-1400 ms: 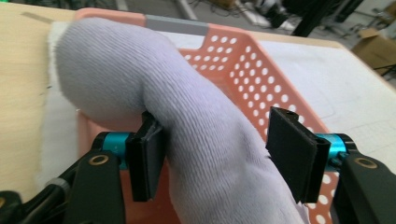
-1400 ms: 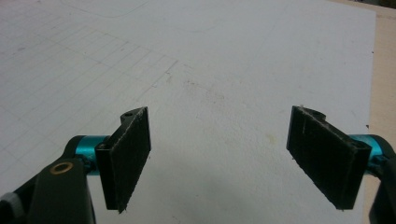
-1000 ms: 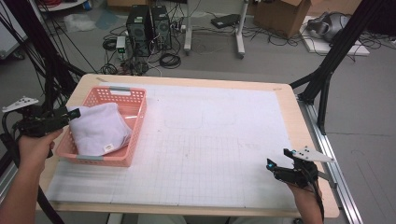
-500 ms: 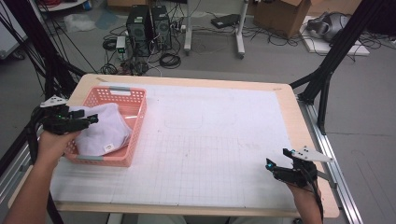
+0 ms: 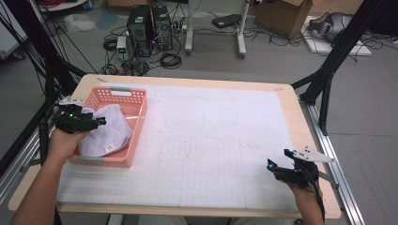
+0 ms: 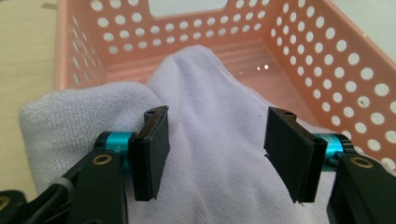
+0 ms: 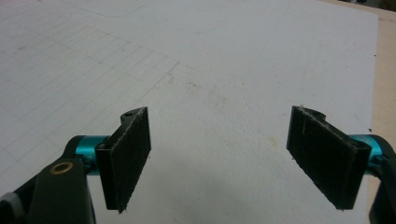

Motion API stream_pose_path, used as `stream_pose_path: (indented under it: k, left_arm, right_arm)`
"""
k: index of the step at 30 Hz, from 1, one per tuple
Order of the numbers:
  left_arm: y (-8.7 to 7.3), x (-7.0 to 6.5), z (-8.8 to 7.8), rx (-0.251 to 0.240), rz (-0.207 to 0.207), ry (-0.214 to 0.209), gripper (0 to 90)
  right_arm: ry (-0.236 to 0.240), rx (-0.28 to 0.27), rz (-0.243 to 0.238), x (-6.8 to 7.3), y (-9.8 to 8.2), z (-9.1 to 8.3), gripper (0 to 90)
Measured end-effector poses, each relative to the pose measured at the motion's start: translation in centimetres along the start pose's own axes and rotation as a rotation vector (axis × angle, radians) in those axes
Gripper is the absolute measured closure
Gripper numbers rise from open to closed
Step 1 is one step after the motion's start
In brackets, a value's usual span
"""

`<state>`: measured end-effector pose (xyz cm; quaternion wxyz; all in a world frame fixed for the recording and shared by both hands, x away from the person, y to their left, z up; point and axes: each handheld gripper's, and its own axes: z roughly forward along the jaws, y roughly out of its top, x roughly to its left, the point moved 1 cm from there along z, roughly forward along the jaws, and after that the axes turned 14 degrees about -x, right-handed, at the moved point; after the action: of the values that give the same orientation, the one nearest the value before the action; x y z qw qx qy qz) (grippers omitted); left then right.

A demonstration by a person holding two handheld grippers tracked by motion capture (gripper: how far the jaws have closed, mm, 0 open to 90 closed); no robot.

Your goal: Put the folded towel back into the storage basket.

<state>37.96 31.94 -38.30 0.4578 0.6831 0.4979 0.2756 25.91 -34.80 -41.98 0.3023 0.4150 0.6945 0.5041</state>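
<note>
A pink perforated basket [image 5: 123,92] stands at the table's left side with a white towel [image 5: 110,131] heaped in it. My left gripper [image 5: 96,123] reaches over the basket's left wall onto the towel. In the left gripper view the towel [image 6: 219,93] bulges up between the jaws of the left gripper [image 6: 217,140], which have just been closing; the pads stand apart on either side of the fold without pressing it. The basket's wall [image 6: 327,51] rises behind. My right gripper [image 5: 274,166] rests near the front right corner, and in its own view the right gripper [image 7: 219,135] is open over the bare mat.
A white gridded mat [image 5: 211,140] covers most of the wooden table [image 5: 291,108]. Black frame struts [image 5: 328,75] rise at the right and left edges. Computer towers [image 5: 148,26], cables and a cardboard box [image 5: 281,11] sit on the floor beyond the far edge.
My left gripper has moved right and down, from outside the basket's left wall to over the towel. The right gripper has kept still.
</note>
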Motion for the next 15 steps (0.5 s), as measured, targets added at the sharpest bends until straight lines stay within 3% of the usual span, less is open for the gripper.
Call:
stream_pose_path:
  k: [5, 10, 15]
  left_arm:
    - [-0.3, -0.1, 1.5, 0.087, -0.012, -0.006, 40.5]
    - [-1.5, -0.6, 3.7, 0.216, 0.026, -0.018, 40.1]
    - [-1.7, -0.7, 4.3, 0.217, 0.032, 0.0, 38.5]
  right_arm:
    - [0.008, 0.0, -0.005, 0.3, 0.1, 0.2, 20.7]
    - [0.007, -0.002, -0.009, 0.2, 0.1, 0.1, 20.7]
    - [0.003, -0.002, -0.003, 0.1, 0.0, 0.0, 20.7]
